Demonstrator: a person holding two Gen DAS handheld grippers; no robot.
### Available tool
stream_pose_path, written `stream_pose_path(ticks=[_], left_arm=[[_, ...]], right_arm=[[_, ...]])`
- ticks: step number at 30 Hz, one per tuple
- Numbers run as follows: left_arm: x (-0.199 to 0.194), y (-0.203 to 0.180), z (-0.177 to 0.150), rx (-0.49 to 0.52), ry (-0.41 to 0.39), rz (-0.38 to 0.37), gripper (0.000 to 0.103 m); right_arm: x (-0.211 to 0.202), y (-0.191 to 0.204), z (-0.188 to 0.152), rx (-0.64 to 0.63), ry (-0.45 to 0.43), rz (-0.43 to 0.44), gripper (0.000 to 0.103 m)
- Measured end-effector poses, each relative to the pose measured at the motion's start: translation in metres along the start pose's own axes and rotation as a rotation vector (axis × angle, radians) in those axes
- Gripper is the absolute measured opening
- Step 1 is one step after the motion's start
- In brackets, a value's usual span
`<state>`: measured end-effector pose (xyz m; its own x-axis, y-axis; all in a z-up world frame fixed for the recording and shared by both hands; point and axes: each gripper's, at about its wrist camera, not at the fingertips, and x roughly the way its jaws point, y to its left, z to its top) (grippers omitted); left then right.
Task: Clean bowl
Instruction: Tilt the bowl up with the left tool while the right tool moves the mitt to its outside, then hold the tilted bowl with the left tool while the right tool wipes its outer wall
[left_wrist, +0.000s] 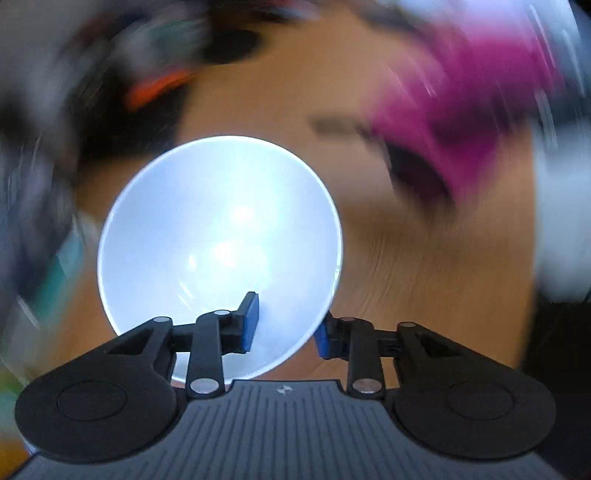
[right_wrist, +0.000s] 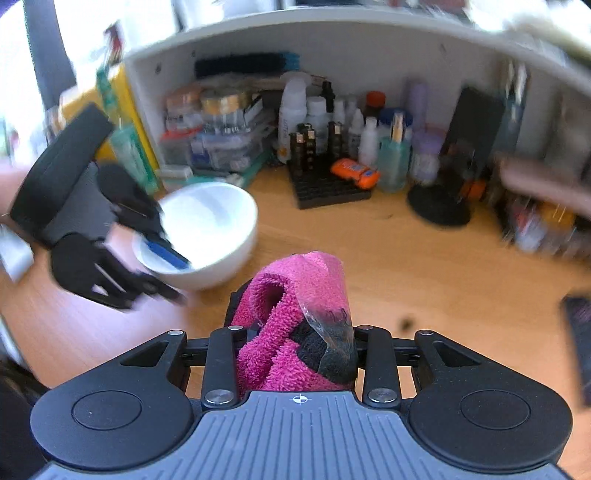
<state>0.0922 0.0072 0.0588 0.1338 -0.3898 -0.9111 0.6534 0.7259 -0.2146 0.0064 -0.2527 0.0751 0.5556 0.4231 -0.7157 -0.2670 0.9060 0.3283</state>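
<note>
So I've got the left tongs (left_wrist: 286, 323) pinching the near rim of the round white ceramic bowl (left_wrist: 221, 236), right tongs (right_wrist: 295, 343) clamped on the fluffy pink cloth (right_wrist: 280, 325) just beside it; I'd hold the bowl steady and wipe gently inside.

White bowl (right_wrist: 210, 229), pink cloth (right_wrist: 291, 325), orange-brown wooden table (right_wrist: 424, 266).

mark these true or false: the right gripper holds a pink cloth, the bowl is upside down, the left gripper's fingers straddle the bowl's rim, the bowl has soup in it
1. The right gripper holds a pink cloth: true.
2. The bowl is upside down: false, its opening faces up.
3. The left gripper has one finger inside the bowl's rim and one outside: true.
4. The bowl holds soup: false, its white inside looks empty.
</note>
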Motion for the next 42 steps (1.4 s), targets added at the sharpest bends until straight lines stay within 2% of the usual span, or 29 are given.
stream_pose_path(ticks=[2,4,7,10,12,14,15,19,22,24,25,26,31,34,36,38,42], left_arm=[[-0.008,0.027,0.002,-0.224,-0.058,-0.109,0.035],[-0.013,0.049,-0.003,-0.381,-0.098,-0.201,0.035],[-0.018,0.069,-0.014,-0.477,-0.107,-0.279,0.041],[-0.018,0.082,-0.030,-0.514,-0.079,-0.298,0.052],[-0.019,0.084,-0.036,-0.516,-0.084,-0.288,0.054],[-0.017,0.091,-0.036,-0.520,-0.083,-0.279,0.057],[-0.012,0.094,-0.034,-0.519,-0.081,-0.276,0.058],[-0.006,0.093,-0.026,-0.442,-0.052,-0.236,0.062],[-0.003,0.093,-0.024,-0.424,-0.043,-0.212,0.066],[-0.007,0.096,-0.031,-0.431,-0.042,-0.207,0.067],[-0.009,0.097,-0.034,-0.433,-0.041,-0.206,0.068],[-0.010,0.098,-0.036,-0.435,-0.041,-0.206,0.068],[-0.017,0.102,-0.046,-0.434,-0.045,-0.224,0.069],[-0.017,0.102,-0.048,-0.432,-0.043,-0.231,0.070],[-0.018,0.102,-0.048,-0.429,-0.040,-0.235,0.070],[-0.018,0.102,-0.049,-0.420,-0.034,-0.235,0.071],[-0.018,0.103,-0.048,-0.410,-0.029,-0.244,0.072]], right_arm=[[0.008,-0.014,-0.002,0.129,-0.015,0.068,0.034],[0.015,-0.028,-0.002,0.248,-0.040,0.138,0.034],[0.027,-0.043,0.000,0.391,-0.076,0.229,0.035],[0.043,-0.041,0.014,0.407,-0.098,0.316,0.035],[0.055,-0.034,0.024,0.379,-0.097,0.373,0.035],[0.068,-0.028,0.031,0.358,-0.081,0.392,0.035],[0.087,-0.024,0.040,0.353,-0.061,0.409,0.035],[0.120,-0.014,0.063,0.317,-0.015,0.325,0.035],[0.132,-0.005,0.075,0.287,-0.003,0.311,0.035],[0.124,-0.009,0.079,0.375,-0.033,0.415,0.035],[0.115,-0.014,0.080,0.436,-0.058,0.513,0.035],[0.105,-0.014,0.081,0.451,-0.067,0.571,0.035],[0.099,0.005,0.066,0.388,0.059,0.542,0.035],[0.122,0.017,0.054,0.225,0.140,0.321,0.035],[0.126,0.018,0.055,0.142,0.125,0.213,0.035],[0.117,0.010,0.061,0.217,0.070,0.275,0.035],[0.092,0.001,0.078,0.371,-0.020,0.495,0.035]])
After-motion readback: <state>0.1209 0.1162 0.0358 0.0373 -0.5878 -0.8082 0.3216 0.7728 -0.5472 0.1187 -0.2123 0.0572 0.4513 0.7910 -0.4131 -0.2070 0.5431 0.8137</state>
